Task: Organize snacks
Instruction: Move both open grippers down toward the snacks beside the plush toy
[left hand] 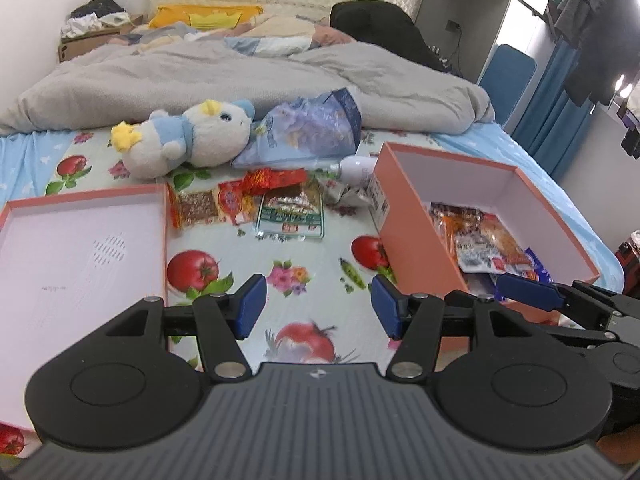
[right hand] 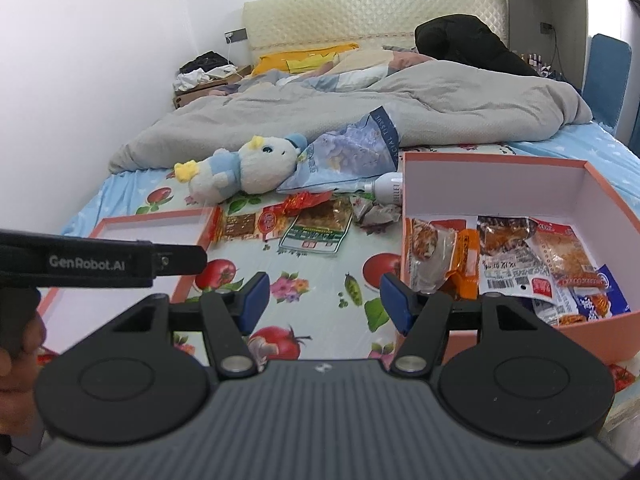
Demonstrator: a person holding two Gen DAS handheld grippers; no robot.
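Both jaws stand wide with nothing between them: the left hand-held gripper (left hand: pixel 319 306) and right hand-held gripper (right hand: pixel 324 302) hover over the fruit-print bed sheet (left hand: pixel 256 256). Ahead lie three loose snack packets (right hand: pixel 280 222); more fill the pink box (right hand: pixel 600 200). One box lid (left hand: pixel 80 248), one plush toy (left hand: pixel 188 140), one tissue pack (left hand: pixel 308 128) and a grey duvet (left hand: pixel 240 68) lie around.
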